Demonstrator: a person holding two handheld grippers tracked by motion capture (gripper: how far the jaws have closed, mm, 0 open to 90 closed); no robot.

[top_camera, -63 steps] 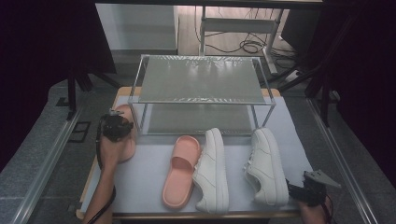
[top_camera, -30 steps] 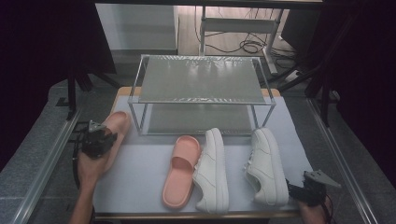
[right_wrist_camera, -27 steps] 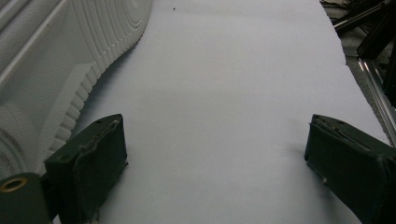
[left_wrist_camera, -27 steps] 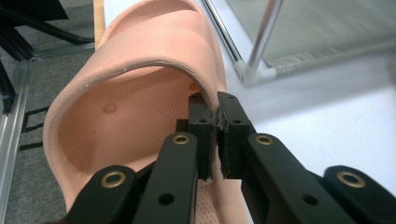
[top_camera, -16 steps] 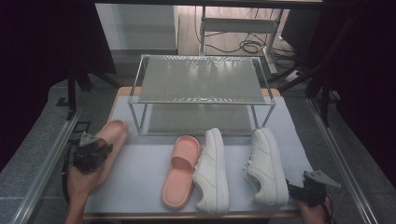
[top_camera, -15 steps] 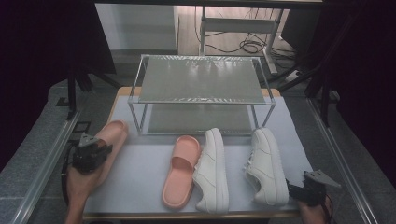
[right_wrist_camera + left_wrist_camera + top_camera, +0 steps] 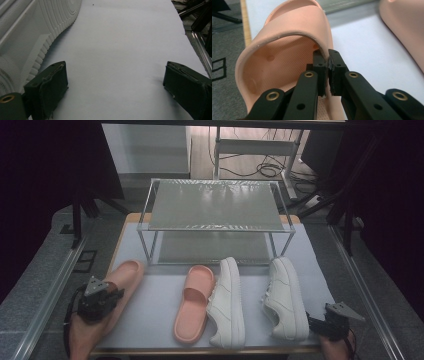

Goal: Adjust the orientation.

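Pale grey mat point(image 7: 155, 315) covers table; two-tier metal-framed rack point(image 7: 214, 215) stands at its far side. High view: pink rubber slide point(image 7: 125, 280) near left edge, held by left gripper point(image 7: 102, 296); second pink slide point(image 7: 194, 302), white sneaker point(image 7: 228, 302), another white sneaker point(image 7: 286, 299) lie in row before rack. Right gripper point(image 7: 320, 324) hovers at near right corner, just beside outer sneaker.

Left gripper view: black jaws pinch slide's strap edge point(image 7: 322, 47), sole toward table edge.

Right gripper view: jaws spread wide over bare mat point(image 7: 120, 50), nothing between them; ribbed white sneaker sole point(image 7: 37, 32) at left.
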